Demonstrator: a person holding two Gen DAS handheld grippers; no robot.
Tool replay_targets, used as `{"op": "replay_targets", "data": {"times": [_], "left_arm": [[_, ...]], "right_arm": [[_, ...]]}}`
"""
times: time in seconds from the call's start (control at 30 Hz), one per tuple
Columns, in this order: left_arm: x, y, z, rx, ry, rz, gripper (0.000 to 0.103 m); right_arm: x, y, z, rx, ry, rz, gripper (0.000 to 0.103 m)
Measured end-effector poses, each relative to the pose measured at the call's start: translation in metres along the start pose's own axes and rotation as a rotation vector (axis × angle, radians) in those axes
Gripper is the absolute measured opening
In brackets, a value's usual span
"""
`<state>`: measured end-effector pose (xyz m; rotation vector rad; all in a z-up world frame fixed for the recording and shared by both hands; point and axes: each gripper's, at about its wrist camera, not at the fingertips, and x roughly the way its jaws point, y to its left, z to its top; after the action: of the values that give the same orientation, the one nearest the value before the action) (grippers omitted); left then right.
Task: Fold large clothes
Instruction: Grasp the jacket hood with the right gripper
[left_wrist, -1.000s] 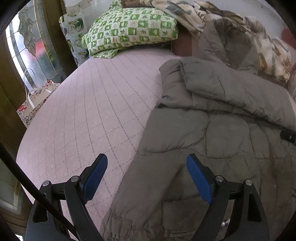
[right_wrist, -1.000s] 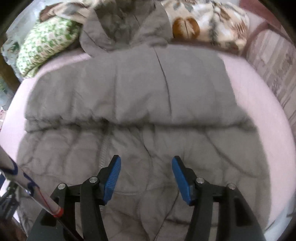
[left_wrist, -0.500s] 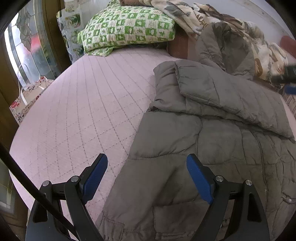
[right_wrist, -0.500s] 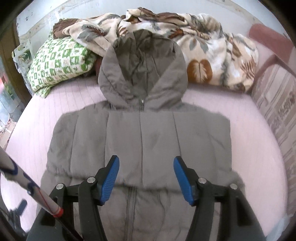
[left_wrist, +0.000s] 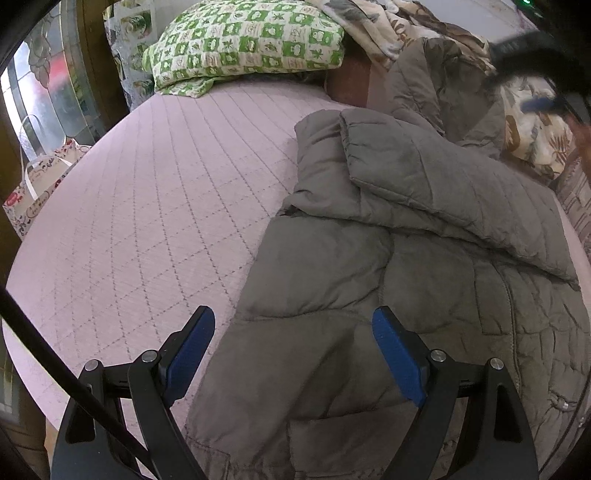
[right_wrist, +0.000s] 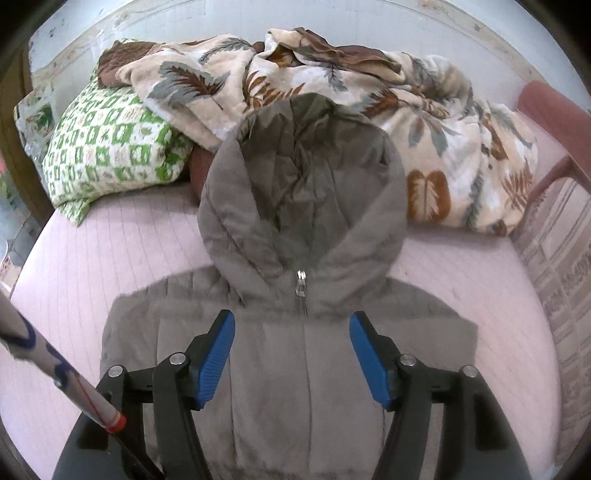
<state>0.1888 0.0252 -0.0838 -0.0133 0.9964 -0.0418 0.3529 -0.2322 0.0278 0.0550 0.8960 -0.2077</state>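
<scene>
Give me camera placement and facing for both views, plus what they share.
Left wrist: sits on the left tongs, looks down across the pink quilted bed at the grey padded hooded jacket; both blue pads show, open, and the right tongs blurred at top right.
Right wrist: sits on the right tongs, faces the jacket's hood; open pads show.
Shared: jacket, bed, green checked pillow, leaf-print blanket.

The left wrist camera sat low and close over the jacket (left_wrist: 424, 229), at its lower left side, angled down and facing up the bed (left_wrist: 166, 206) toward the green pillow (left_wrist: 243, 40). The right wrist camera looked from higher, centred on the hood (right_wrist: 303, 192). Both views shared jacket, pillow and leaf-print blanket (right_wrist: 424, 110).
</scene>
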Motion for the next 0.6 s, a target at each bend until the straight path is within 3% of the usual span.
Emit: {"op": "replay_targets", "data": {"times": [0.33, 0.6], "left_arm": [[0.014, -0.003, 0.002, -0.009, 0.045, -0.015, 0.087], [0.023, -0.008, 0.001, 0.005, 0.066, -0.025, 0.087]], "right_arm": [[0.038, -0.005, 0.072, 0.180, -0.022, 0.042, 0.076], [0.071, 0.016, 0.129, 0.182, -0.035, 0.058, 0.089]]}}
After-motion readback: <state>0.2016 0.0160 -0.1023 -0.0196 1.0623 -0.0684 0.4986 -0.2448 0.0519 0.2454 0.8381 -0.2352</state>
